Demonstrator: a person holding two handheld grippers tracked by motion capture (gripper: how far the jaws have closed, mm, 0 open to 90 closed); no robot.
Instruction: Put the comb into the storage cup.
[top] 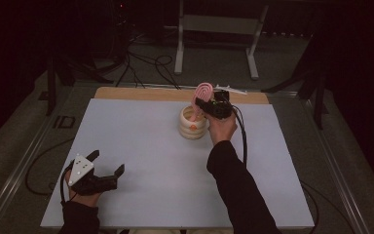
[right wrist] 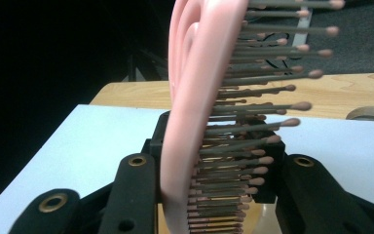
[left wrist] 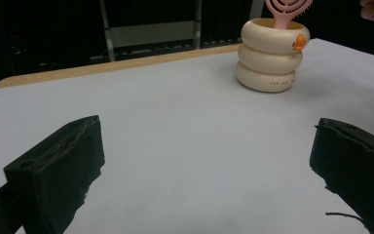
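At frame centre, my right tongs (top: 205,103) pinch a pink plastic vented hairbrush (top: 203,92) standing in a cream ringed holder (top: 193,127). It looks light, rigid; grip the paddle. Left tongs (top: 108,165) spread, lower left.

Sleeves: I wear black ones (top: 238,190).
Left gripper (top: 108,167): black jaws, grey three-cornered plate (top: 81,165).
Right gripper (top: 209,105): black, brass-ringed screw holes, black cable (top: 244,141).

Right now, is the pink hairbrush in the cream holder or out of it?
In. The pink hairbrush stands with its handle down inside the cream holder, head sticking up above the rim, with the right gripper shut on it.
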